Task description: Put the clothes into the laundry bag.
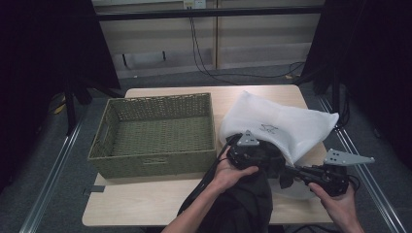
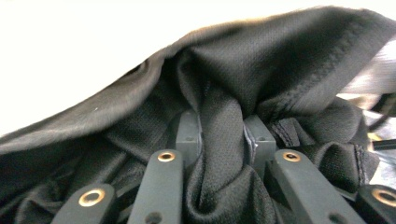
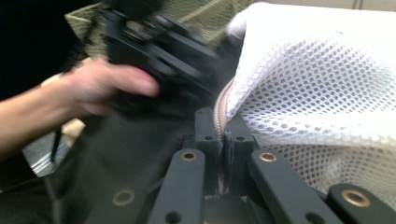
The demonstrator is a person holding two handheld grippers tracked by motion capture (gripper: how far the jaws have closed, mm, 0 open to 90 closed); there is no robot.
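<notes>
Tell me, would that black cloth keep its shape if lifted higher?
Probably not. The black cloth bunches into soft folds between the left gripper, so it likely droops. In the high view it hangs limp off the table edge. Its fine knit looks light.

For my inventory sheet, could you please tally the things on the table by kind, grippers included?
Woven basket: 1
White mesh bag: 1
Black garment: 1
Grippers: 2, left gripper and right gripper
Total: 5

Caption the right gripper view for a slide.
Right gripper pinches the white mesh bag's zipper edge while the left gripper handles the black garment.
</notes>
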